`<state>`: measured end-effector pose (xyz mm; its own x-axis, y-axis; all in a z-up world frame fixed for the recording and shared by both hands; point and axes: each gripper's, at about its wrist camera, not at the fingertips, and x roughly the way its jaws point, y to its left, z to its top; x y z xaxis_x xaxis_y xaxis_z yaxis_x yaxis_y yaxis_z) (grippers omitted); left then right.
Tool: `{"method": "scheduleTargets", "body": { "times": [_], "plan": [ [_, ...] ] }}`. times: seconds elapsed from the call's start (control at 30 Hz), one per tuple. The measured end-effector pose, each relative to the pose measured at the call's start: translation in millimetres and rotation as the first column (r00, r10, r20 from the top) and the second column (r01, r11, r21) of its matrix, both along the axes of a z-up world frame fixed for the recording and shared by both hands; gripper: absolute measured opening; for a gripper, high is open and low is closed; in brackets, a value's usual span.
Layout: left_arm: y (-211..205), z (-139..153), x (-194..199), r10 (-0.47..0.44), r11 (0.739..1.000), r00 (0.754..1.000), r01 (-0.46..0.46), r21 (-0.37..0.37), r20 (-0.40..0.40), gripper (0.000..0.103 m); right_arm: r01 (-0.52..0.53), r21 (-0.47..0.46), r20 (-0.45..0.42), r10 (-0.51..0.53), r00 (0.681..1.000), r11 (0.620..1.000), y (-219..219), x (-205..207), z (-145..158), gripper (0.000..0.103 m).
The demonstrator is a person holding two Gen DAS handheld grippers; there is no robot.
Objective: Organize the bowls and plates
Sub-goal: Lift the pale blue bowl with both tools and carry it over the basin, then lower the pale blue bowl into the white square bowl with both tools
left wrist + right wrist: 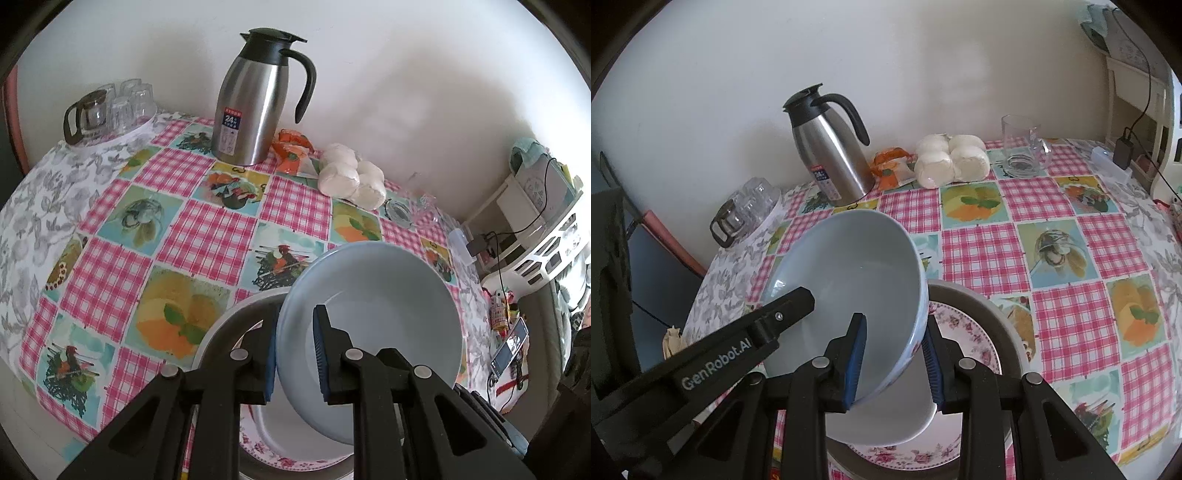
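A pale blue bowl (373, 325) is held tilted above a floral plate (295, 458) that lies in a grey basin (229, 321). My left gripper (295, 354) is shut on the bowl's left rim. My right gripper (894, 365) is shut on the same bowl (846, 295) at its right rim, one pad inside and one outside. The floral plate (971, 339) and the grey basin (990, 306) show below the bowl. The left gripper's arm (738, 347) crosses the lower left of the right wrist view.
On the checked tablecloth (207, 236) stand a steel thermos jug (251, 103), a bag of white buns (351, 177), an orange packet (291, 151), a glass measuring cup (1023, 147) and a glass teapot with cups (110, 107). A white shelf (539, 229) stands at the right.
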<state>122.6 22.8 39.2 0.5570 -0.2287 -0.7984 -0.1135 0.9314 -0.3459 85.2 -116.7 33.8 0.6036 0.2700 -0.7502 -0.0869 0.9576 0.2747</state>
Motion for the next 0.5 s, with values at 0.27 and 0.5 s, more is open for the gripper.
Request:
{"method": "scheduleTargets", "body": {
  "times": [0.27,0.5],
  "plan": [
    [9,-9,-6,0.003,0.999,1.0,-0.004,-0.039,-0.012,0.018,-0.009,-0.064,-0.016,0.008,1.0,0.998,13,-3,-6,0.033],
    [11,-11,-11,-0.019,0.998,1.0,0.019,-0.061,-0.013,0.018,-0.01,-0.099,-0.028,0.008,1.0,0.995,17,-8,-7,0.034]
  ]
}}
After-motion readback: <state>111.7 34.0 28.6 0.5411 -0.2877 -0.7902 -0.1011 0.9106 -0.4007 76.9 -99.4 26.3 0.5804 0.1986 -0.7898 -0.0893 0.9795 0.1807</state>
